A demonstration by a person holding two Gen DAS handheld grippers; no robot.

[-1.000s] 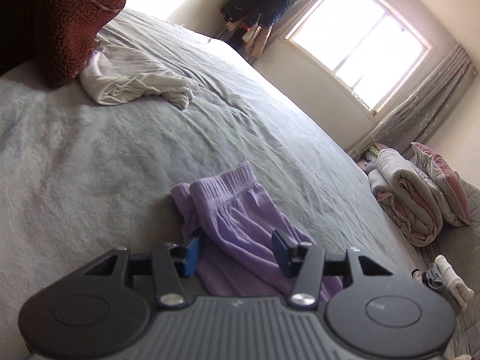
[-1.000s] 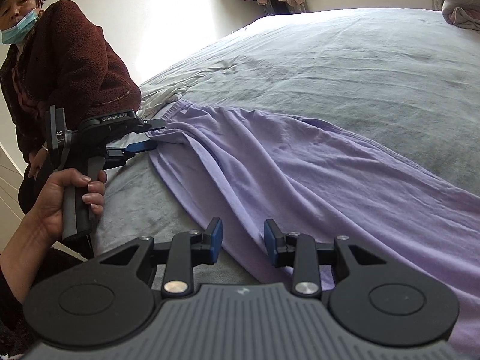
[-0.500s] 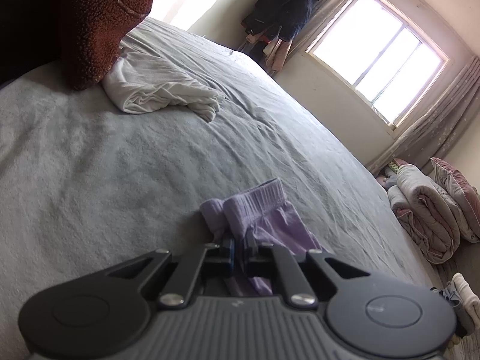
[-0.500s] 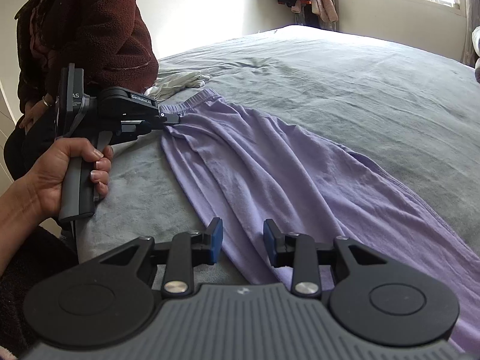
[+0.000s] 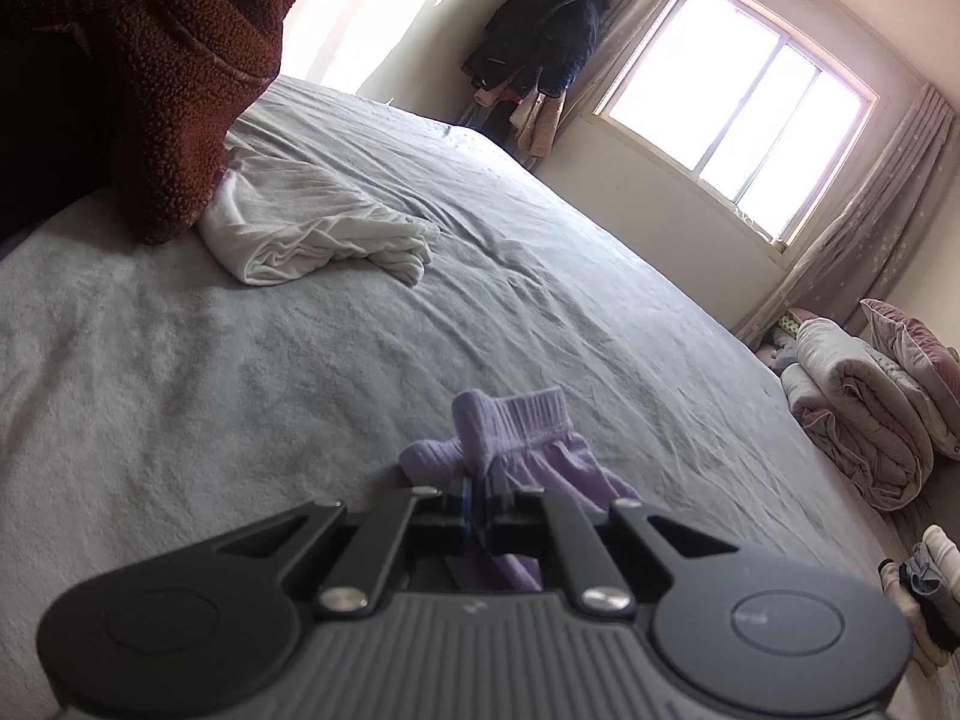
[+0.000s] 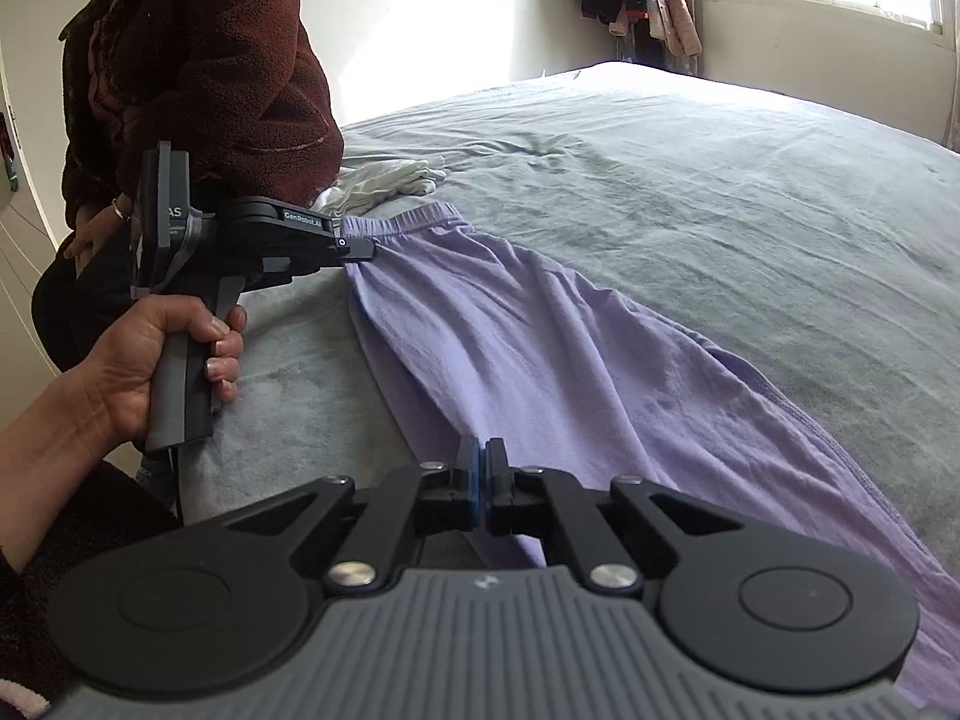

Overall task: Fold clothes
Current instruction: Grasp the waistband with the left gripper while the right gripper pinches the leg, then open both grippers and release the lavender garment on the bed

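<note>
Purple trousers lie stretched along the grey bed. In the left wrist view my left gripper is shut on their bunched elastic waistband. The right wrist view shows that left gripper from the side, held in a hand, pinching the waistband corner. My right gripper is shut on the near side edge of the trousers, further down the leg; purple cloth shows beneath its fingers.
A crumpled white garment lies near the bed's edge beside a person in a brown fleece jacket. Folded quilts and a small clothes pile sit past the far side. Dark clothes hang by the window.
My left gripper closed on the waistband about half a second ago and now bunches it up. My right gripper, open in both earlier frames, has just closed on the trouser edge.
</note>
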